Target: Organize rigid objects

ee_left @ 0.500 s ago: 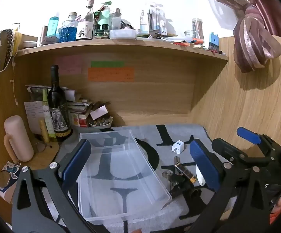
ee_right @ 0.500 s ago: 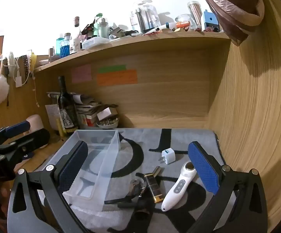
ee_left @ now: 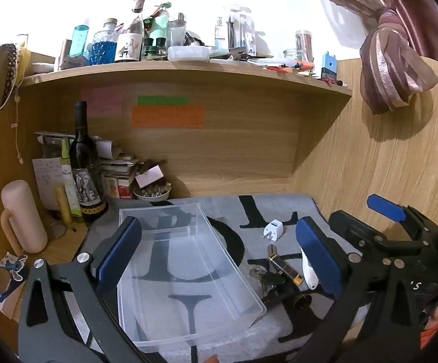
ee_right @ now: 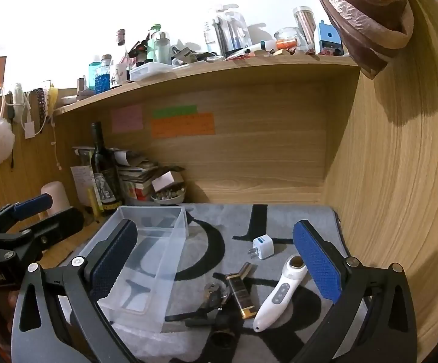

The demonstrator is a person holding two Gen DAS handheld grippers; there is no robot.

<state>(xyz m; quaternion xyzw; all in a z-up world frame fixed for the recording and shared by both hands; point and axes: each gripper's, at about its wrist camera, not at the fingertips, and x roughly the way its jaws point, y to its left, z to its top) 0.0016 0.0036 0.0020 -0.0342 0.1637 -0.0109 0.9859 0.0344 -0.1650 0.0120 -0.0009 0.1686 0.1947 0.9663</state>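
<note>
A clear plastic bin (ee_left: 185,260) (ee_right: 146,260) stands empty on the grey mat, left of centre. To its right lie a white plug adapter (ee_left: 272,227) (ee_right: 263,246), a black-and-gold lighter-like bar (ee_left: 284,267) (ee_right: 240,295), a white handheld device (ee_right: 279,293) (ee_left: 308,275) and a black tool with keys (ee_right: 216,308) (ee_left: 276,293). My left gripper (ee_left: 219,257) hangs open over the bin's near end. My right gripper (ee_right: 216,266) is open above the small objects. Neither holds anything.
A wine bottle (ee_left: 84,166), a stack of books and a small bowl (ee_left: 152,192) crowd the back left corner. A pink cylinder (ee_left: 22,214) stands at far left. The shelf (ee_left: 188,69) above is cluttered with bottles. Wooden walls close the right side.
</note>
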